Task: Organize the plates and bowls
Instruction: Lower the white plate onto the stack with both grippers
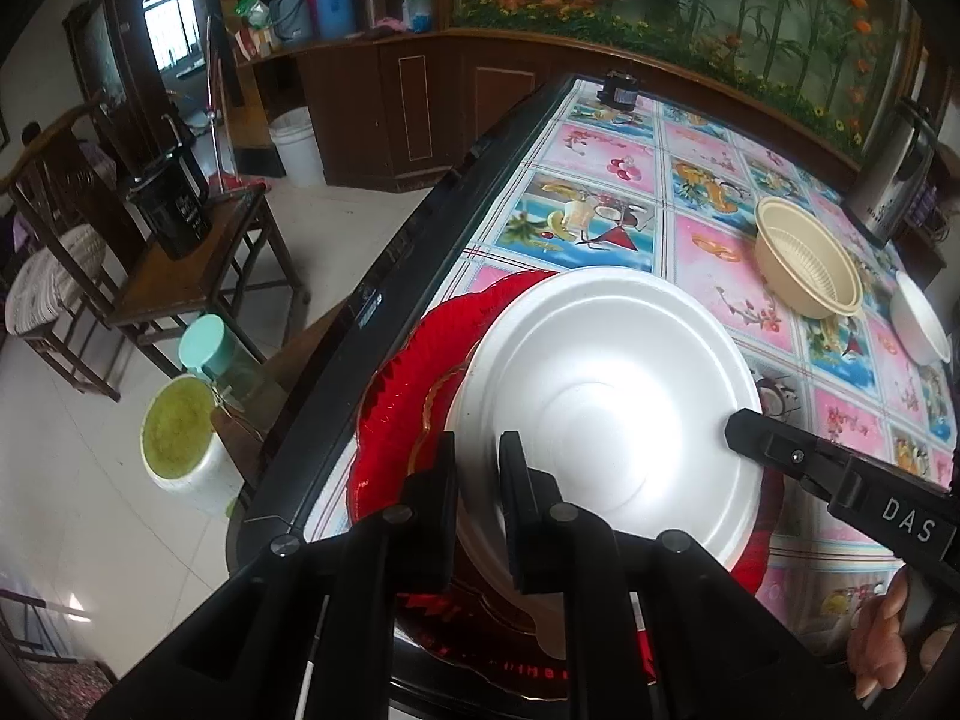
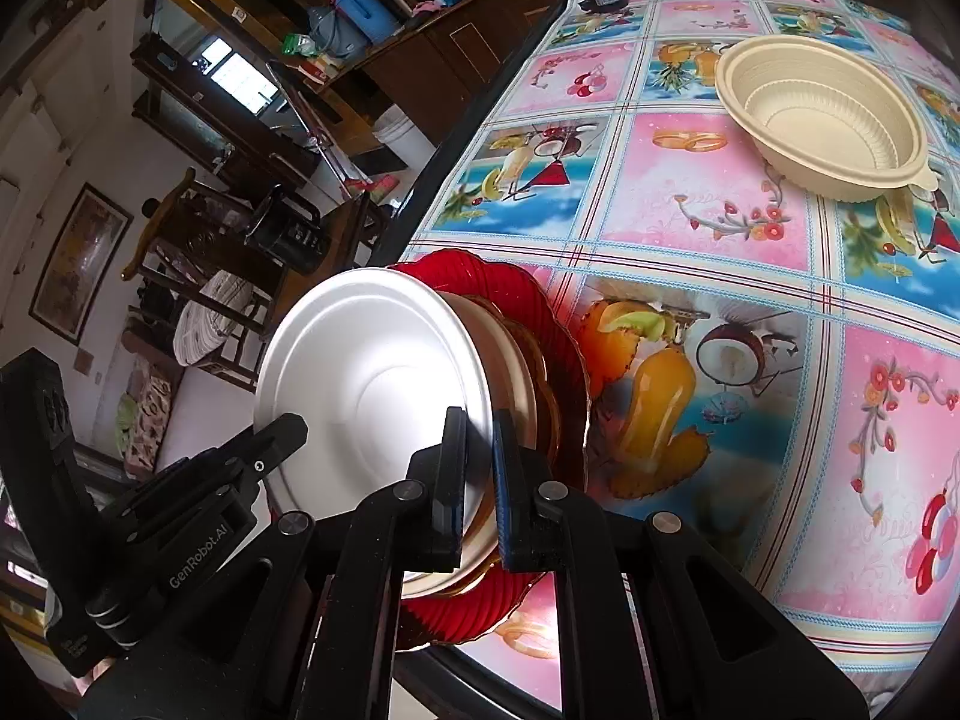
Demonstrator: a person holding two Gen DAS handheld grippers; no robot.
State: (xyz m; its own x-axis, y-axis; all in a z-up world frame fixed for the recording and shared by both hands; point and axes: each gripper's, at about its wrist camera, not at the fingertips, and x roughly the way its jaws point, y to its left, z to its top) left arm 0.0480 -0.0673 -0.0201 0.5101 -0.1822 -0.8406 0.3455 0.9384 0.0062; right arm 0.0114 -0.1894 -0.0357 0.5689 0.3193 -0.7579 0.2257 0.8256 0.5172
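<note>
Floral tablecloth (image 2: 690,192): both your tongs, left gripper (image 1: 477,504) and right gripper (image 2: 479,480), pinch the white plate (image 1: 606,402) atop the red-plate stack (image 1: 408,372); beige bowl (image 2: 822,120) and white bowl (image 1: 921,324) beyond them remain unstacked.

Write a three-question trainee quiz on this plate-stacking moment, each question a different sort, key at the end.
1. True or false: both grippers grip the rim of the white plate.
2. Multiple choice: What lies at the bottom of the stack under the white plate? A) a red ridged plate B) the beige bowl C) a steel tray.
3. Fill in: the beige bowl stands on the ______ tablecloth, apart from the stack.

Key:
1. True. The left gripper and the right gripper each close on its rim from opposite sides.
2. A.
3. Patterned, with fruit and flower squares.
</note>
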